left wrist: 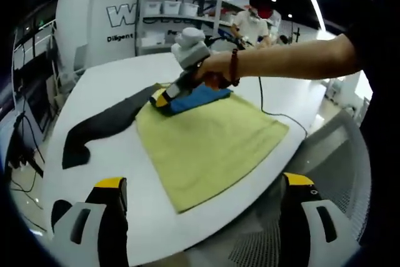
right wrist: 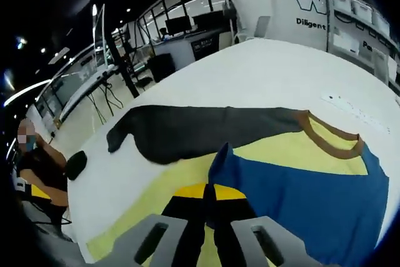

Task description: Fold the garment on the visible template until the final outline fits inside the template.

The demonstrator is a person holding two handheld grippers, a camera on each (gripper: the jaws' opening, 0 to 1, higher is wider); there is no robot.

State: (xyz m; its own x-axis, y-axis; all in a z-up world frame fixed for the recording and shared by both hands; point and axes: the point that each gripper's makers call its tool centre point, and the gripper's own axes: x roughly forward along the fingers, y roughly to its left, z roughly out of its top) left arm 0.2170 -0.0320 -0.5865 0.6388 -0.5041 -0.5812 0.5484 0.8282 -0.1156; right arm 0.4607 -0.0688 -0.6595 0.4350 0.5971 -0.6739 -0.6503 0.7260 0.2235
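The garment has a blue body (right wrist: pixel 300 198), a long black sleeve (right wrist: pixel 187 130) and a brown collar (right wrist: pixel 331 137). It lies over the yellow template cloth (left wrist: pixel 206 142) on the white table (left wrist: pixel 112 73). In the left gripper view the blue part (left wrist: pixel 197 98) sits bunched at the template's far edge, and the black sleeve (left wrist: pixel 103 123) trails left off the template. My right gripper (right wrist: pixel 209 195) is shut on a raised edge of the blue fabric; a hand holds this right gripper (left wrist: pixel 161 100) low over the cloth. My left gripper (left wrist: pixel 206 201) hangs open and wide at the table's near edge, holding nothing.
A thin cable (left wrist: pixel 281 115) runs across the table right of the template. Shelves with white bins (left wrist: pixel 169 10) and a person (left wrist: pixel 253 23) stand behind. A small black object (right wrist: pixel 76 164) sits by the table's edge. A mesh chair (left wrist: pixel 262 242) is below the near rim.
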